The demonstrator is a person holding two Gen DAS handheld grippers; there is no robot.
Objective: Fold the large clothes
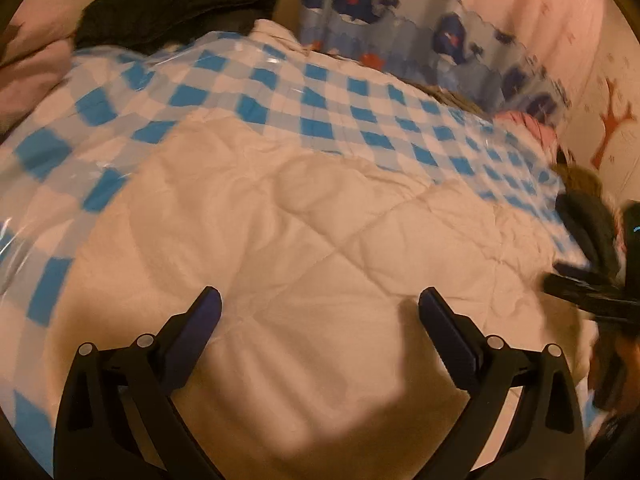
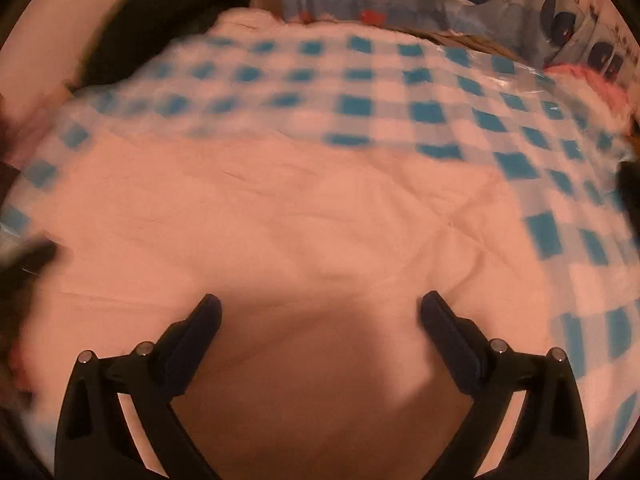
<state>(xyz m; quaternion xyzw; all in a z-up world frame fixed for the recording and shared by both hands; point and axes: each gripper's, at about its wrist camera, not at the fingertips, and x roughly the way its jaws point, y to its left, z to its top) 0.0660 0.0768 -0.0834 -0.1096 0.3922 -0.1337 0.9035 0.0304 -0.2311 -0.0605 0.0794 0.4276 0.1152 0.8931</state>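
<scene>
A large white quilted garment or cover [image 1: 304, 240] lies spread flat over a blue-and-white checked plastic sheet [image 1: 280, 92]. My left gripper [image 1: 320, 300] hovers just above its near part, open, with nothing between the fingers. In the right wrist view the same white cloth [image 2: 280, 216] fills the middle, and my right gripper [image 2: 320, 308] hangs open above it, holding nothing. The right gripper's black body [image 1: 596, 292] shows at the right edge of the left wrist view. Both views are blurred by motion.
A black garment [image 1: 172, 4] lies heaped at the far left beyond the checked sheet [image 2: 400, 92]. A whale-print fabric [image 1: 420, 36] stands along the back, with pink cloth [image 1: 532, 124] at its right end. A pale wall with a red tree sticker [image 1: 612, 120] is at the right.
</scene>
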